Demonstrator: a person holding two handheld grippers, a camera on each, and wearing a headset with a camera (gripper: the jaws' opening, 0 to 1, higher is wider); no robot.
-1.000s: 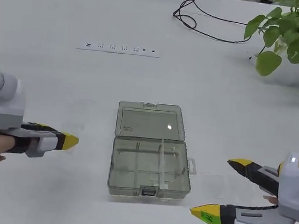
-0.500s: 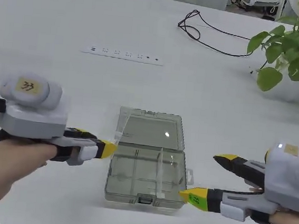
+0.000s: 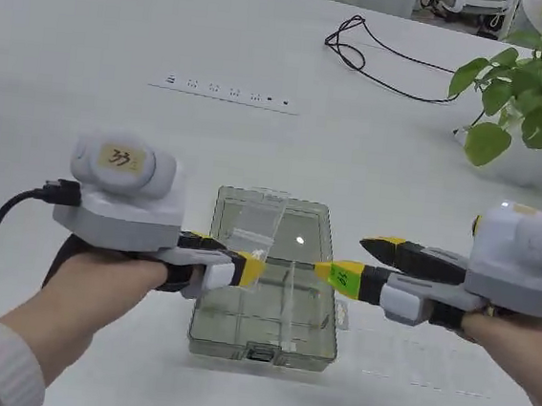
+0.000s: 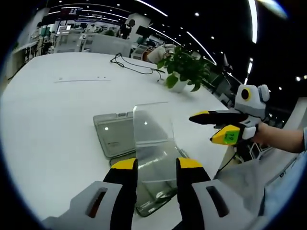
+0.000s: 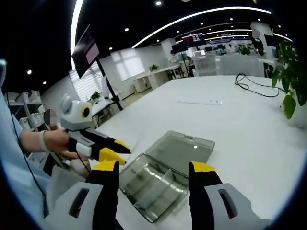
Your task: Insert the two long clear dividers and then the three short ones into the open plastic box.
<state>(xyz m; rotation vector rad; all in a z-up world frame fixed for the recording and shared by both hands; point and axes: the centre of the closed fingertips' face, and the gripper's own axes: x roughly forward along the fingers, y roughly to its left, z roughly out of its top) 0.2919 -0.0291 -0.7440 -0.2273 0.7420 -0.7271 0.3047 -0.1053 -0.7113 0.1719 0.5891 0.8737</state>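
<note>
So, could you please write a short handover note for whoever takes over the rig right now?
Left gripper: shut on a clear divider, held above the open box; I cannot tell whether it is a long or a short one.
Right gripper: open, holding nothing, by the box's right edge.
Box: on the white table, lid folded back.
Done: at least one seated divider stands inside; the exact count is unclear through the clear plastic.
Left: seat the held divider, then the remaining ones.
</note>
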